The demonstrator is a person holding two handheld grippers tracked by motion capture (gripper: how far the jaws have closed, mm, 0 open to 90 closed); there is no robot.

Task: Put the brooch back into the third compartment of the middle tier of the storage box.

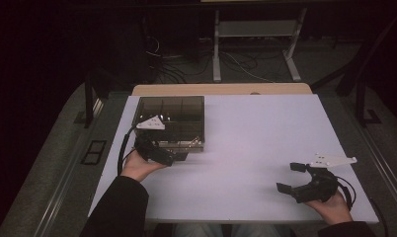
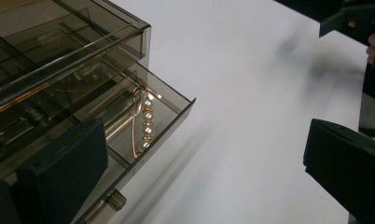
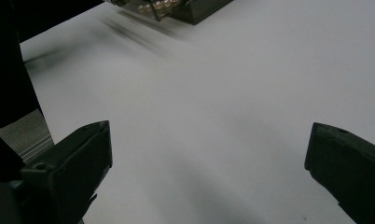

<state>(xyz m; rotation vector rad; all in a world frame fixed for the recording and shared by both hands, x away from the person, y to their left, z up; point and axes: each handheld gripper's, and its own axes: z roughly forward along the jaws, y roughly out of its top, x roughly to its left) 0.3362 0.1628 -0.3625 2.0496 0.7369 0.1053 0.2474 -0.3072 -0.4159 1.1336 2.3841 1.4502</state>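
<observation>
A smoky see-through box (image 1: 172, 116) with compartments stands at the table's back left. Its lower drawer (image 2: 171, 109) is pulled out. In the drawer lies a thin gold chain with pearl and gold beads (image 2: 147, 123). My left gripper (image 1: 176, 157) sits at the box's front, open; in the left gripper view its jaws (image 2: 204, 140) stand wide, one over the drawer front, nothing between them. My right gripper (image 1: 290, 177) rests open over bare table at the right front, empty. The box corner (image 3: 195, 9) and its beads (image 3: 160, 5) appear far off in the right gripper view.
The white table (image 1: 256, 138) has a wooden strip along its far edge. A small round knob (image 2: 114, 199) sticks out from the drawer front. Beyond the table are a dark floor with cables and a metal stand (image 1: 256, 44).
</observation>
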